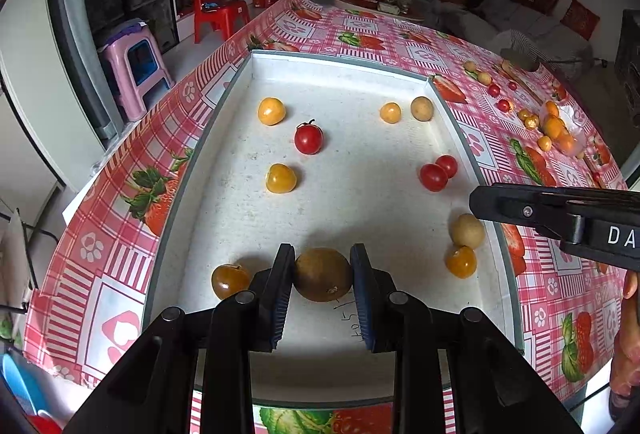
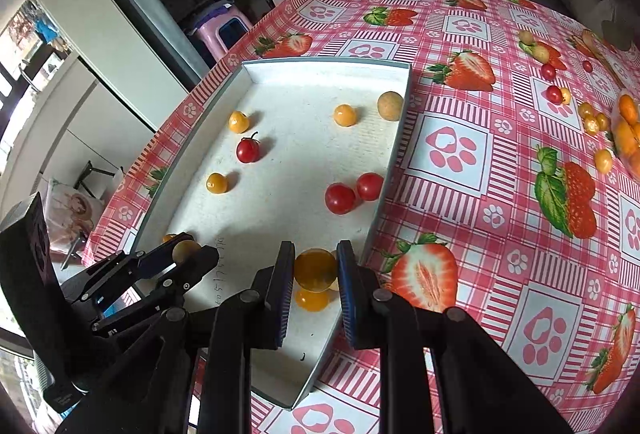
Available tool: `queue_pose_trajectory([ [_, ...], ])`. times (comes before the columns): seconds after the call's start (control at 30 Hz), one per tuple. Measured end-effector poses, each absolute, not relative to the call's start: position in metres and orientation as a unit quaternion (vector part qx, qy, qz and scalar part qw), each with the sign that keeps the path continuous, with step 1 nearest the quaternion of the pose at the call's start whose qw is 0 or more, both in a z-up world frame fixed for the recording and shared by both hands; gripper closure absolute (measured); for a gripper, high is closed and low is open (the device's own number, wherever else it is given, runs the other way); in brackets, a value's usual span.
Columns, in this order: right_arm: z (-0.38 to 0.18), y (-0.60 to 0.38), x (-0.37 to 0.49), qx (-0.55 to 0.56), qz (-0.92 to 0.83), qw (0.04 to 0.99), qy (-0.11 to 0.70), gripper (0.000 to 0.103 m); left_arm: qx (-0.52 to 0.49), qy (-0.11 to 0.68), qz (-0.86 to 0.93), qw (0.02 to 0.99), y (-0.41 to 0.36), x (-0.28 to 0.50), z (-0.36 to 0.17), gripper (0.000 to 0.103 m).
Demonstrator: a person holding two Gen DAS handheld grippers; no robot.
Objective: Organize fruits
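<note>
A white shallow tray (image 1: 460, 138) lies on the strawberry tablecloth and holds several small fruits. My left gripper (image 1: 322, 276) is shut on a brown longan (image 1: 322, 274) at the tray's near end, above the floor. My right gripper (image 2: 316, 270) is shut on an orange berry (image 2: 315, 269), held above another orange berry (image 2: 311, 299) at the tray's near right side (image 2: 394, 150). The right gripper also shows at the right of the left wrist view (image 1: 560, 214). The left gripper shows in the right wrist view (image 2: 180, 258).
In the tray lie red cherry tomatoes (image 1: 308, 138) (image 1: 438, 172), orange berries (image 1: 271, 111) (image 1: 281, 178) and pale longans (image 1: 422, 109) (image 1: 467, 231). Loose fruits (image 2: 554, 94) and a bag of orange fruit (image 2: 626, 130) lie on the cloth at the far right.
</note>
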State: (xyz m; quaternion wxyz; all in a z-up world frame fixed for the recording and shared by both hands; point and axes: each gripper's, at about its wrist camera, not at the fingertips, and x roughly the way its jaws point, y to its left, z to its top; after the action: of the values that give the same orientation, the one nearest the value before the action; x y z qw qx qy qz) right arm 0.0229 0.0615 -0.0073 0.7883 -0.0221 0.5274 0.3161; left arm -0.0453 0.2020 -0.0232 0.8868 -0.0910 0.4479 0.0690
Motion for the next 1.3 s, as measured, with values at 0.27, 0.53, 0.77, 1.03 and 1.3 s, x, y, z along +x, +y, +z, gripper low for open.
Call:
queue_pose_trajectory([
  [0.27, -0.028, 0.095, 0.035, -0.048, 0.318, 0.772, 0.548, 0.080, -0.072, 0.458, 0.076, 0.883, 0.205, -0.042, -0.028, 0.073],
  [0.53, -0.043, 0.108, 0.036, -0.070, 0.308, 0.767, 0.558, 0.080, -0.066, 0.465, 0.077, 0.879, 0.205, -0.042, -0.035, 0.073],
  [0.77, -0.042, 0.112, 0.037, -0.076, 0.311, 0.763, 0.562, 0.078, -0.052, 0.473, 0.077, 0.876, 0.200, -0.038, -0.035, 0.072],
  [1.03, -0.014, 0.092, 0.028, -0.047, 0.317, 0.780, 0.538, 0.032, -0.076, 0.443, 0.072, 0.891, 0.204, -0.049, -0.019, 0.025],
  [1.3, 0.007, 0.073, 0.008, -0.068, 0.290, 0.802, 0.519, 0.017, -0.082, 0.460, 0.083, 0.880, 0.203, -0.058, -0.020, 0.005],
])
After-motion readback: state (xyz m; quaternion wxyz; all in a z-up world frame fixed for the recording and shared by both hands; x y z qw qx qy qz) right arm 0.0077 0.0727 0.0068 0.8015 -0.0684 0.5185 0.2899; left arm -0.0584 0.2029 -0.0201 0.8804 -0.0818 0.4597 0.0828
